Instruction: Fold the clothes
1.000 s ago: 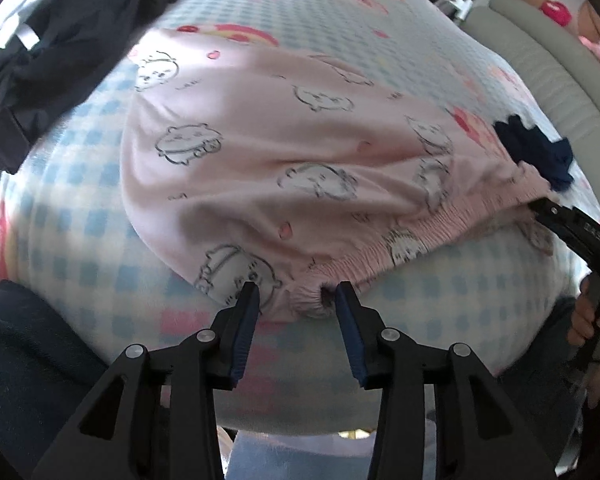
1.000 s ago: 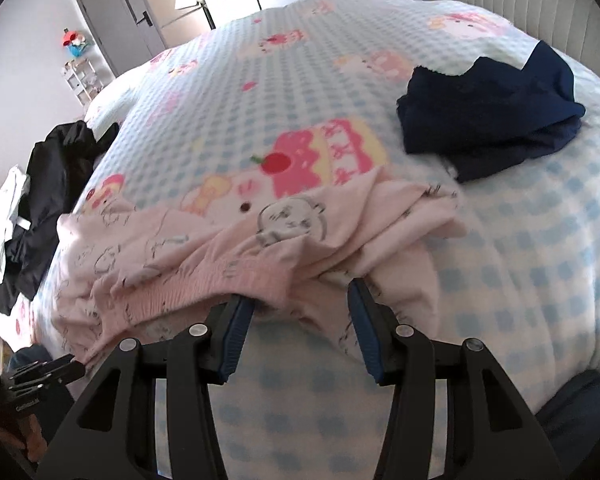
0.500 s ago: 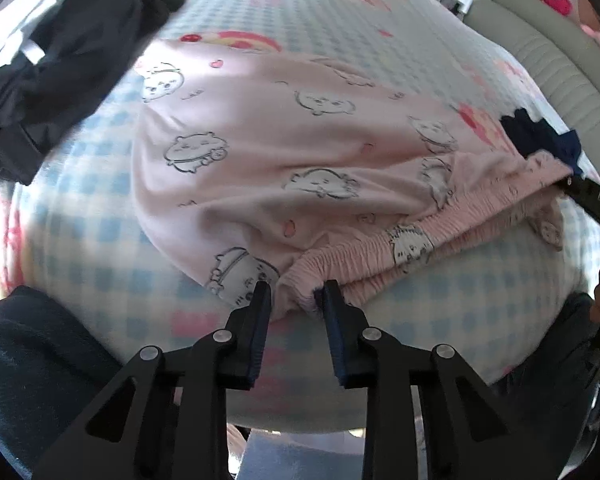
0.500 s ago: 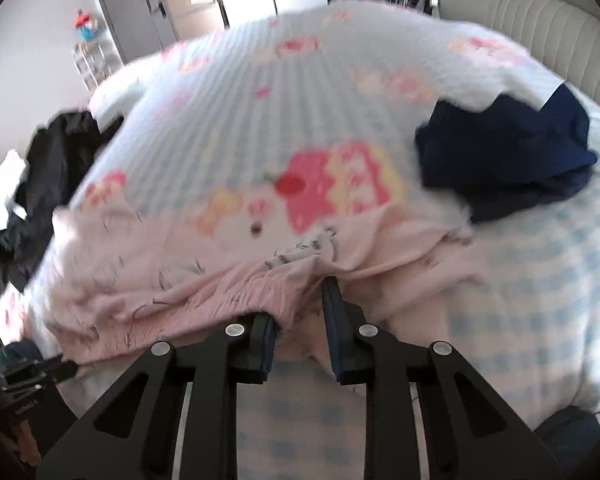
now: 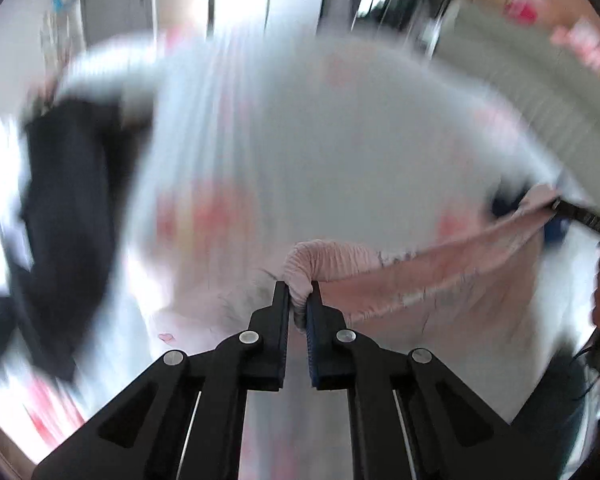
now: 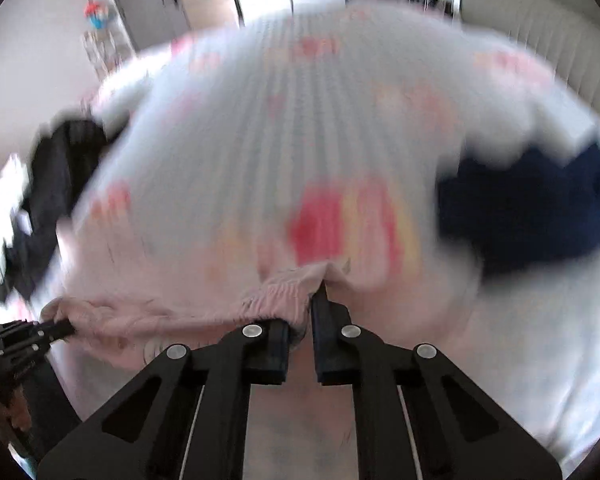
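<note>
Early stage: pink shorts point(image 5: 440, 276) pinched at waistband by left gripper point(image 5: 299, 300) and right gripper point(image 6: 300, 312); folding not begun.

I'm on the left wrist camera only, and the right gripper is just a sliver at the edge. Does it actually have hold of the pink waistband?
Observer: Yes. In the right wrist view the right gripper is shut on the pink waistband, with gathered elastic bunched between its fingers.
Operator: Is that dark blue thing caught up in it?
Observer: It doesn't look like it. The navy garment lies on the blanket, off to the gripper's right and not lifted. Blur hides whether its edge touches the pink cloth.
</note>
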A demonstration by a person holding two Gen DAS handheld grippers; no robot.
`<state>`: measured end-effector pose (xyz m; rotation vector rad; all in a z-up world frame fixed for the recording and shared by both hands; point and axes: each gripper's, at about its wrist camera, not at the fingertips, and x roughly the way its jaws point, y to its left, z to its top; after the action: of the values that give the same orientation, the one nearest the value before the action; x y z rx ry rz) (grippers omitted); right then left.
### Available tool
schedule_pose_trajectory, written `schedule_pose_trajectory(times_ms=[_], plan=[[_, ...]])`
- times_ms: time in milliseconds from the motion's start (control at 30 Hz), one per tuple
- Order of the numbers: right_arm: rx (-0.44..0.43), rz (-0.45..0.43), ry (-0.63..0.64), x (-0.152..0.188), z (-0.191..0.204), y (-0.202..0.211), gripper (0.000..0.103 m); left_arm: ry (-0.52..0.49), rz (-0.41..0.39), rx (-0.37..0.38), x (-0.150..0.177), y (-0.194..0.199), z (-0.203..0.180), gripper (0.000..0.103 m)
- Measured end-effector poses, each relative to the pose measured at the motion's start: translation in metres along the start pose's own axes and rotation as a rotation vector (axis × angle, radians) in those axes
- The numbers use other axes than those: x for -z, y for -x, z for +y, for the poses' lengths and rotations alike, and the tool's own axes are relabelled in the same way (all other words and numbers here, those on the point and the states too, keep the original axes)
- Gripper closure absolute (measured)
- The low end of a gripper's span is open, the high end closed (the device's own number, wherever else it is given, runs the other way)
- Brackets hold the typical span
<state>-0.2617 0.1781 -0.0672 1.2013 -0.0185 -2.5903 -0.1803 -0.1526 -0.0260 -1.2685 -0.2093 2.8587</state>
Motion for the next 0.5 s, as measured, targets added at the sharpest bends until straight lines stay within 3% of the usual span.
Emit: schedule_pose_trajectory(times_ms=[100, 167, 267, 300, 400, 467, 500], plan=[[0.003, -0.247, 0.037, -0.085, 0.010, 0.083, 0.096, -0.061, -0.270, 0.001, -0.096, 0.085, -0.019, 0.096], [-0.008, -0.406, 0.059, -0.129, 0.018, 0.143, 0.096, -0.084, -0.417, 0.002, -0.134, 0.143, -0.027, 0.096], [-0.021, -0.577, 0.090, -0.149, 0.027, 0.215, 0.096, -0.101, -0.515, 0.004, -0.143, 0.186, -0.029, 0.096], [-0.031, -0.598, 0.094, -0.148, 0.027, 0.226, 0.096, -0.106, -0.542, 0.003, -0.143, 0.199, -0.029, 0.096], [-0.103, -0.577, 0.060, -0.121, 0.022, 0.234, 0.095, -0.097, -0.525, 0.009, -0.102, 0.196, -0.030, 0.096], [-0.136, -0.512, 0.024, -0.090, 0.017, 0.218, 0.095, -0.091, -0.439, -0.014, -0.051, 0.173, -0.019, 0.096], [-0.150, -0.471, 0.001, -0.071, 0.014, 0.205, 0.095, -0.072, -0.353, -0.011, -0.025, 0.145, -0.016, 0.096]])
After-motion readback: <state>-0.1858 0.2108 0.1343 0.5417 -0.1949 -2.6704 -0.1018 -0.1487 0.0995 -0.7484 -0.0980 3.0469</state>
